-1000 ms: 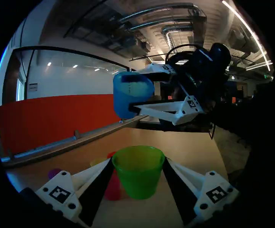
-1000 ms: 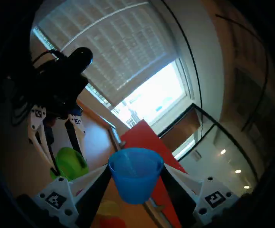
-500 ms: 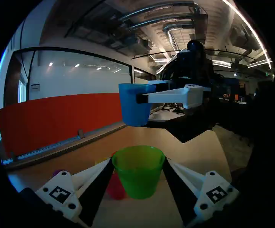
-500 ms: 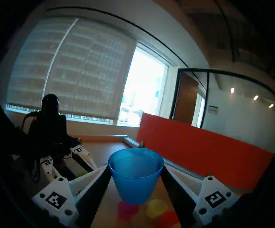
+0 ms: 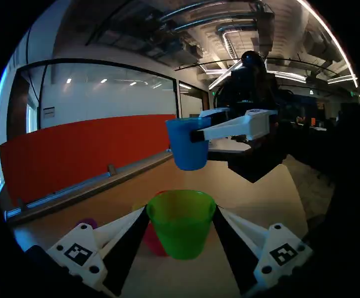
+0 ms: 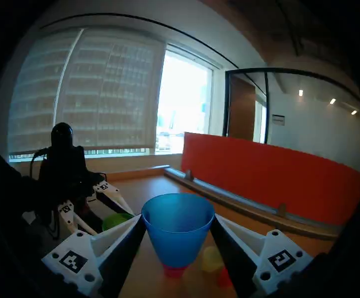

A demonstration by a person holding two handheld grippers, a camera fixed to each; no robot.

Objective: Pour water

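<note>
The green cup (image 5: 181,223) sits upright between the jaws of the left gripper (image 5: 180,214), both fingers pressed against its sides, low over the wooden table (image 5: 259,198). Beyond it and higher up, the blue cup (image 5: 188,144) hangs upright in the air, clamped on both sides by the jaws of the right gripper (image 6: 177,221). A small pink cup (image 5: 152,238) stands on the table just behind the green cup, and a purple one (image 5: 86,222) stands farther left. A red partition (image 5: 80,149) runs along the table's far edge.
</note>
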